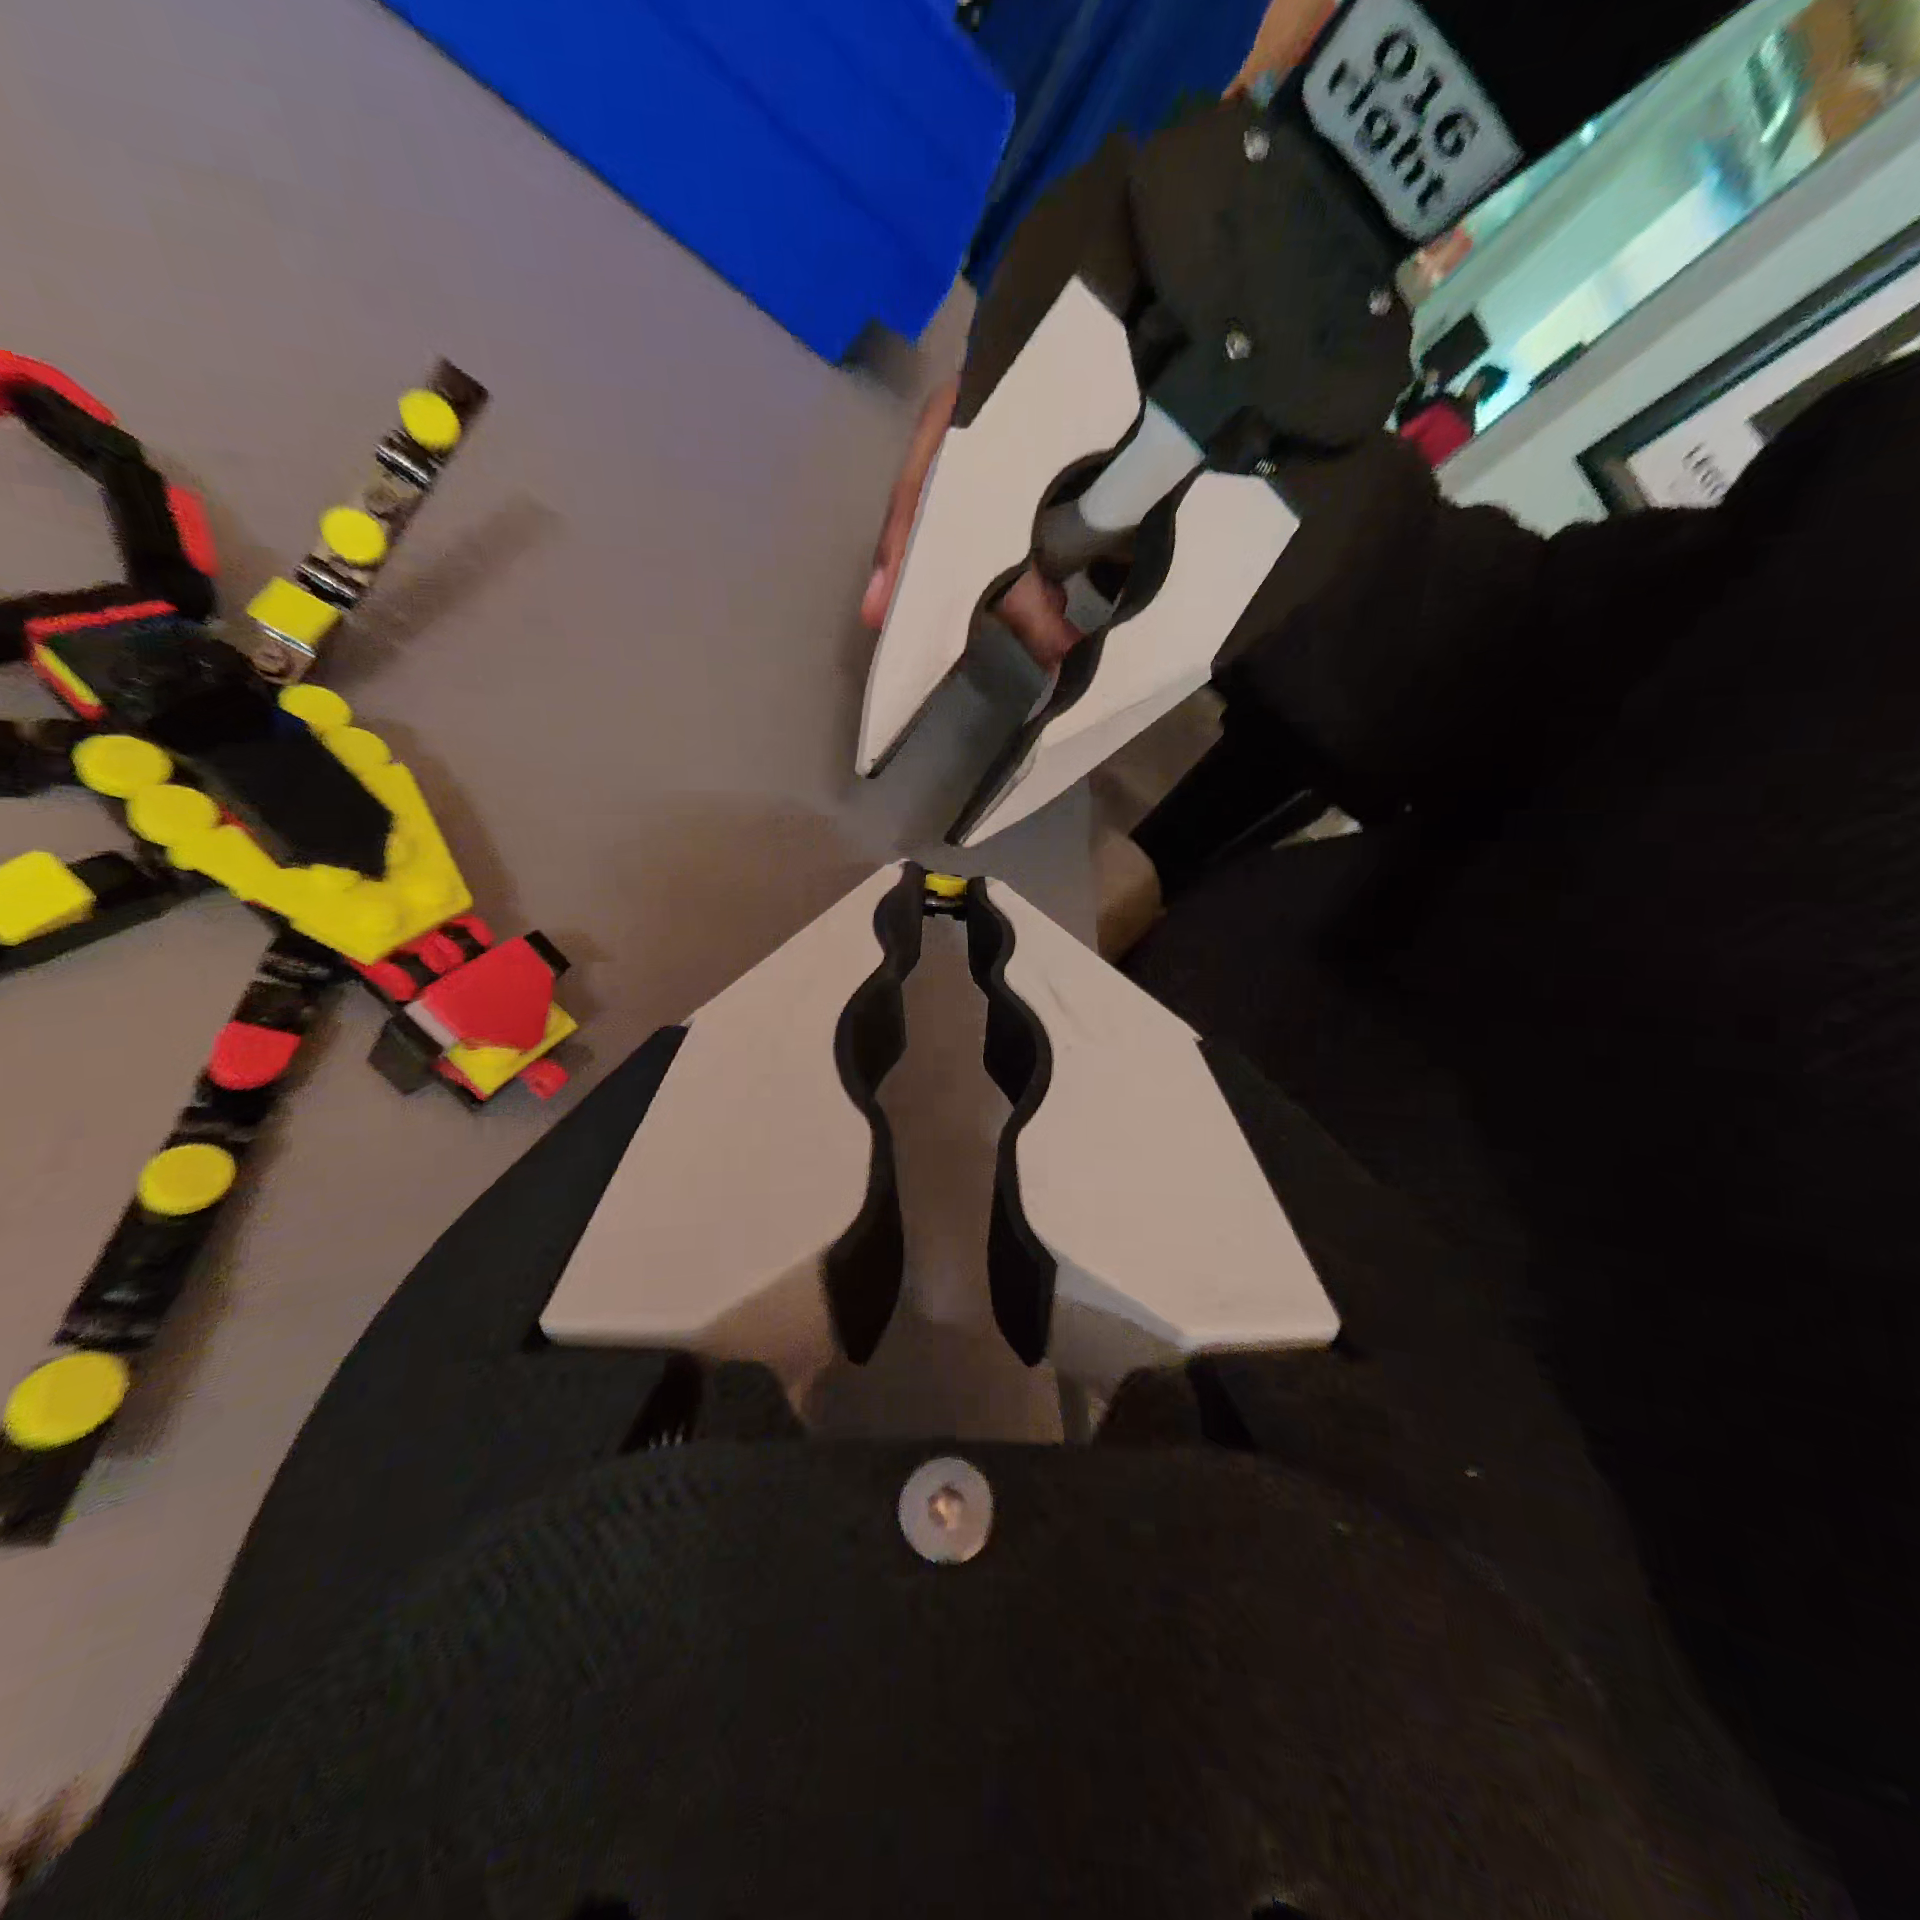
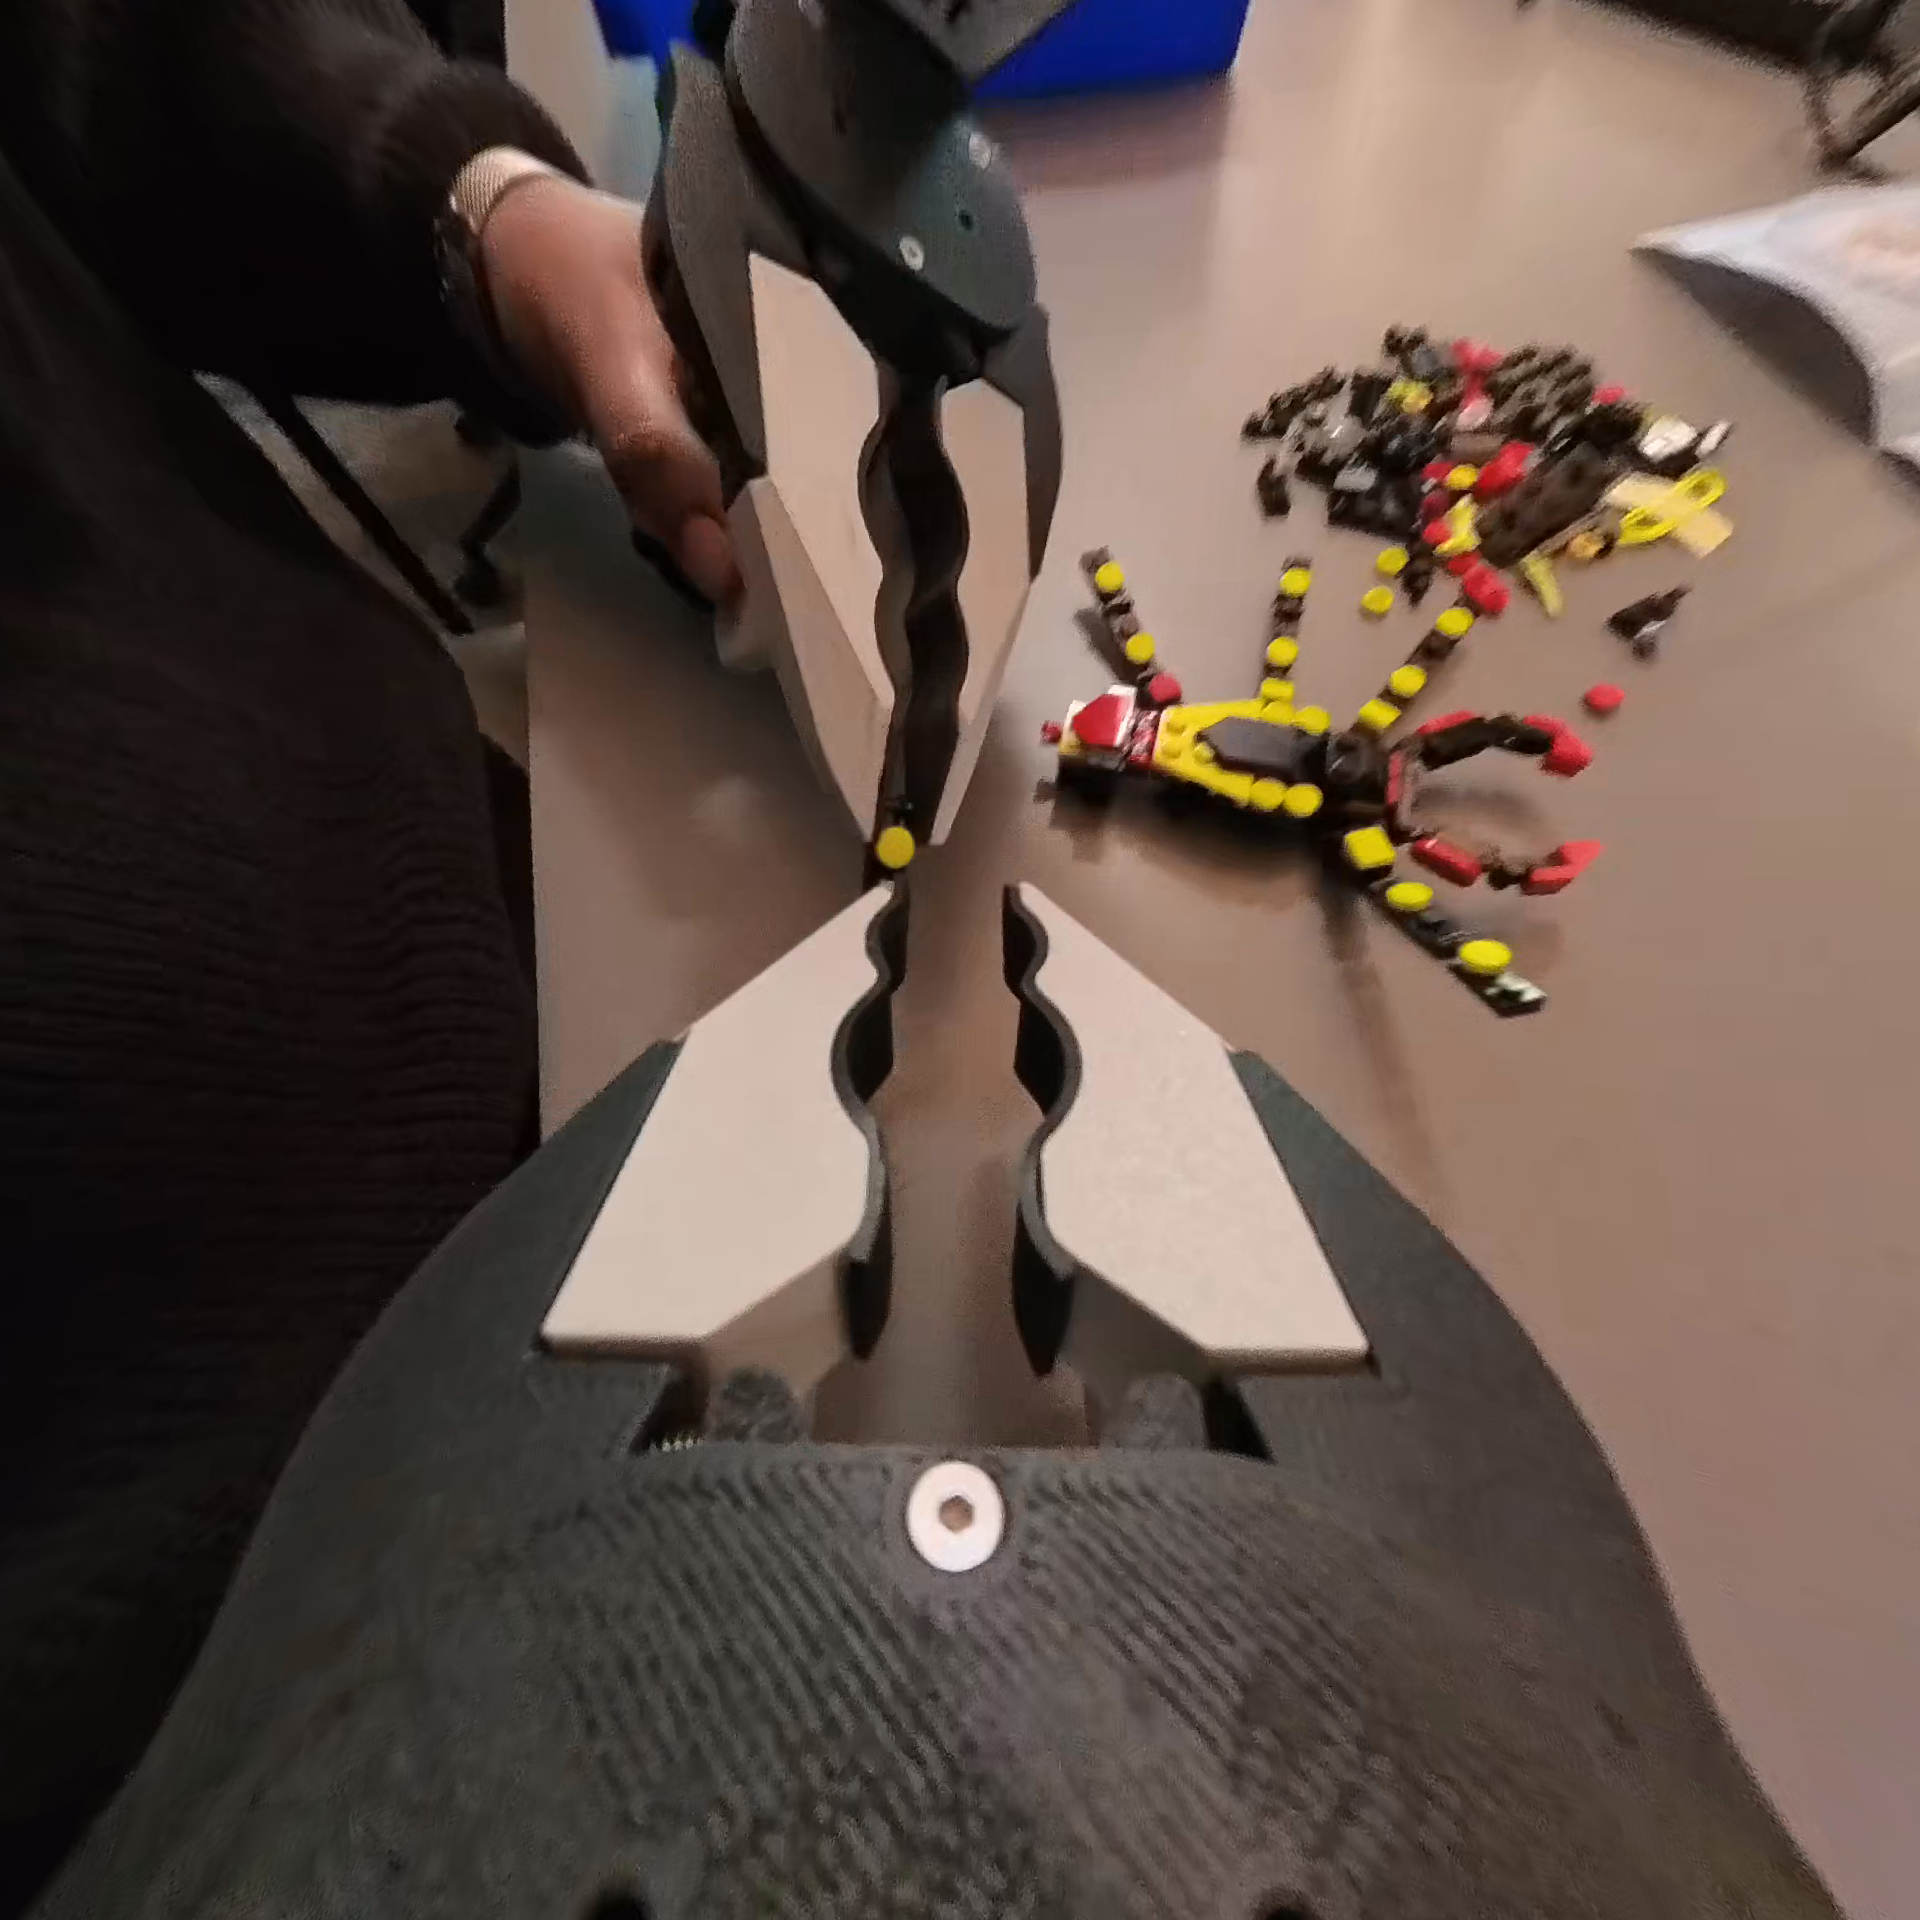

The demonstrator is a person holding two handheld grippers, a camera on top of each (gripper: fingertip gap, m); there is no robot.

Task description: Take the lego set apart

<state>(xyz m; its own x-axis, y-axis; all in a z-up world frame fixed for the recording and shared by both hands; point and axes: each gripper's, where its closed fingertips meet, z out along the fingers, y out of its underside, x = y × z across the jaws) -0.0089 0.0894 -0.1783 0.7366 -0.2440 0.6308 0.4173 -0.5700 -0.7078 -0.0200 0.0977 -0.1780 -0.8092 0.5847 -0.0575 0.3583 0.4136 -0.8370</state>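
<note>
1. Left wrist view: the left gripper (image 1: 943, 883) is seen clenched on a small lego piece (image 1: 943, 884), a round yellow stud on a dark ribbed stub, pinched at the tips of its wavy black pads between flat pale wedge-shaped fingers.
2. The right gripper (image 1: 914, 805) is met tip to tip, its fingers parted with nothing between them.
3. Right wrist view: the same yellow-capped piece (image 2: 894, 846) is shown held just beyond the spread fingers of the right gripper (image 2: 956, 894).
4. The lego set (image 2: 1320, 758), a flat spider-like model of glossy yellow, red and black bricks, is laid on the smooth grey table (image 2: 1455, 1195), well apart from both grippers.
5. A loose heap of bricks (image 2: 1496, 457) is seen behind it.
</note>
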